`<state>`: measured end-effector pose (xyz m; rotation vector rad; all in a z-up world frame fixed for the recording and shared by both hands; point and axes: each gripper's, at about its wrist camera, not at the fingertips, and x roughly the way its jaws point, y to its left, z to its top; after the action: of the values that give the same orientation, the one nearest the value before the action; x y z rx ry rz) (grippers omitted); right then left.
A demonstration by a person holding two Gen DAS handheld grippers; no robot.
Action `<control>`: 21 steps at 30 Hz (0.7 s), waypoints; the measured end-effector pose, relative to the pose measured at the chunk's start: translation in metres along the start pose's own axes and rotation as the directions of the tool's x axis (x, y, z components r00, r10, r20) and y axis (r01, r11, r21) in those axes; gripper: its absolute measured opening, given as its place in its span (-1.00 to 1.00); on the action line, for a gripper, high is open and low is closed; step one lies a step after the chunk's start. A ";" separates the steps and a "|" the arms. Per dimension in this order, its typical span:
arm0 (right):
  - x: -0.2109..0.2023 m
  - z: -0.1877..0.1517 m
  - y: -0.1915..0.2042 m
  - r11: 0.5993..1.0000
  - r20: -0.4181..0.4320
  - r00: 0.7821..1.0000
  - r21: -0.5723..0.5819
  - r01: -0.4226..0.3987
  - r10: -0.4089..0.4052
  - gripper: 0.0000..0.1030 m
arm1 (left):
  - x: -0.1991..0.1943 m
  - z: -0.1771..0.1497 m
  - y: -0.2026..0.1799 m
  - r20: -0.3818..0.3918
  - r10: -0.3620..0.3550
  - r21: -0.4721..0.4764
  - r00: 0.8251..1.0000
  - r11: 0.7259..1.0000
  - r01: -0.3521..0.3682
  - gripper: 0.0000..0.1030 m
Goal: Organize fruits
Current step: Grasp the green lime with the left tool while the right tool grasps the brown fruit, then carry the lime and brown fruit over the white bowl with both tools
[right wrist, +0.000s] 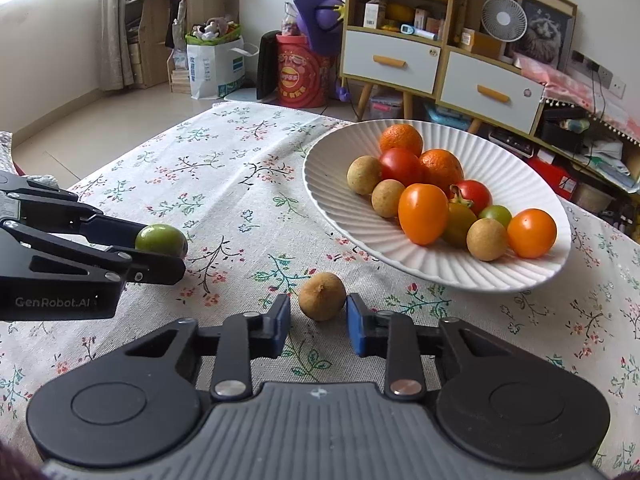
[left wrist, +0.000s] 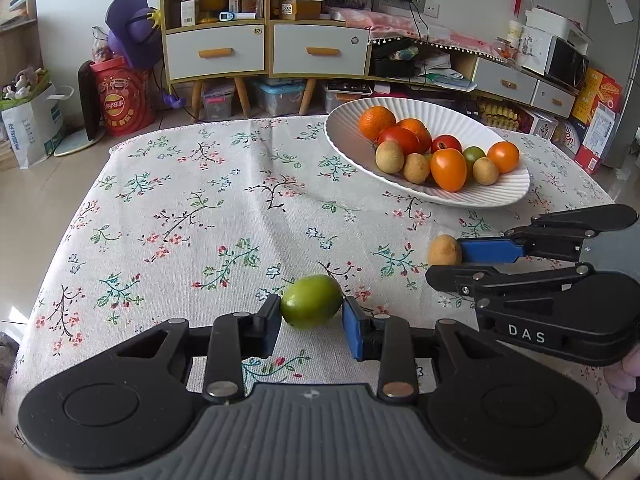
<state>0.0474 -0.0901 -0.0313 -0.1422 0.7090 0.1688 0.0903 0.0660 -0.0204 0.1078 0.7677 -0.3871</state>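
Tongs both loaded: left tongs [left wrist: 311, 316] clamped on green fruit [left wrist: 311, 301], right tongs [right wrist: 319, 318] clamped on brown fruit [right wrist: 322, 295], both near counter's [left wrist: 200, 208] front edge; plate [left wrist: 500, 196] toward far right corner.

Your left claw [left wrist: 311, 322] points forward and downward, its blue pads closed against both sides of a green fruit [left wrist: 311, 301]. Your right claw [right wrist: 319, 318] sits just beside it at the same downward tilt, jaws drawn in on a small brown fruit [right wrist: 322, 296] between the fingertips.
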 end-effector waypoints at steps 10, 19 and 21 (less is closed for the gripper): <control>-0.005 0.005 -0.005 0.999 0.007 0.999 0.020 -0.045 0.045 -0.55 | 0.003 0.001 -0.006 -0.007 -0.009 0.009 1.000 1.000 0.009 -0.20; -0.012 0.003 -0.012 0.997 0.005 0.998 0.042 -0.067 0.066 -0.55 | 0.001 0.002 -0.003 -0.005 -0.016 -0.021 1.000 1.000 0.016 -0.20; -0.015 0.001 -0.015 0.997 0.003 0.997 0.044 -0.071 0.071 -0.55 | 0.000 0.003 -0.003 -0.004 -0.017 -0.027 1.000 0.999 0.017 -0.20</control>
<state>0.0403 -0.1058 -0.0196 -0.0753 0.7165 0.2209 0.0910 0.0626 -0.0177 0.0769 0.7777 -0.3931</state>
